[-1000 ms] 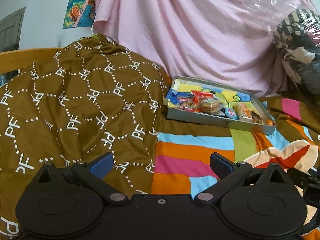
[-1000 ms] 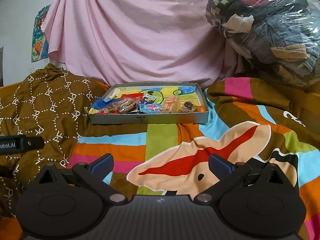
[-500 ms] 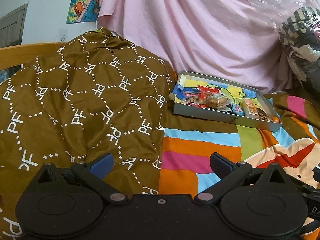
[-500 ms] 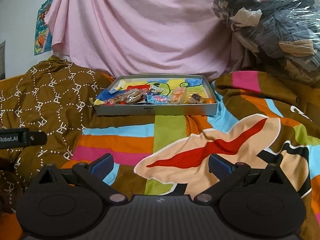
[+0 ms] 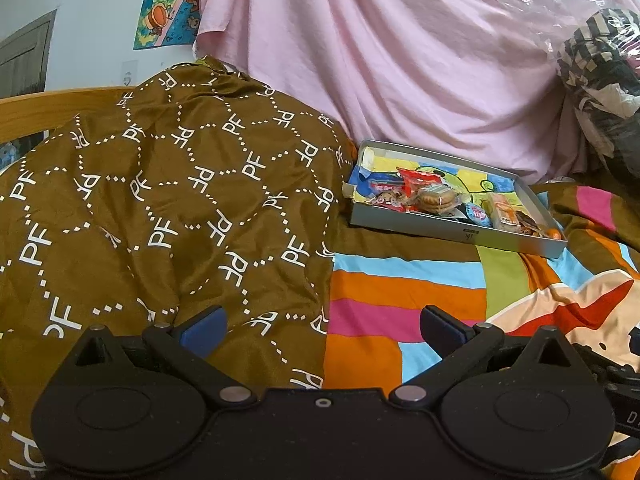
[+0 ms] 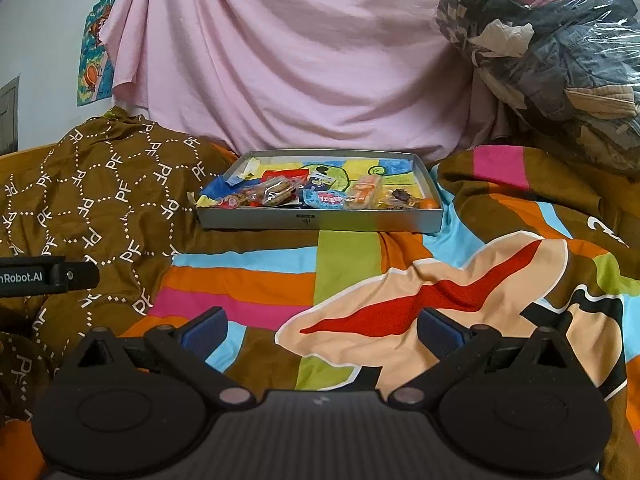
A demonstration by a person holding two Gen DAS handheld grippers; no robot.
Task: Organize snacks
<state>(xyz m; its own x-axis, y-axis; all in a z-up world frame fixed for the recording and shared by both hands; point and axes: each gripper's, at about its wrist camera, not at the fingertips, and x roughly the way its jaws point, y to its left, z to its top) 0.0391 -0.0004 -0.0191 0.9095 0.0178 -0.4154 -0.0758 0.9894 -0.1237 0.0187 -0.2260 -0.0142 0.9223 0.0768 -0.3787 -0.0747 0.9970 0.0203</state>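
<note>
Both views drew nearer the shallow grey cardboard tray (image 6: 320, 222) of wrapped snacks (image 6: 320, 196), centre frame, long axis crosswise; right gripper (image 6: 322, 330) squarer-on, left gripper (image 5: 322, 326) offset; both spread wide, empty.

One tray (image 6: 256, 223), two tools (image 5: 322, 326) (image 6: 322, 328), one poster (image 5: 166, 8)

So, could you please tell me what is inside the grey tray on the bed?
The grey tray holds wrapped snacks: a cookie pack, a blue packet, an orange packet. They hide part of its cartoon-printed floor.
</note>
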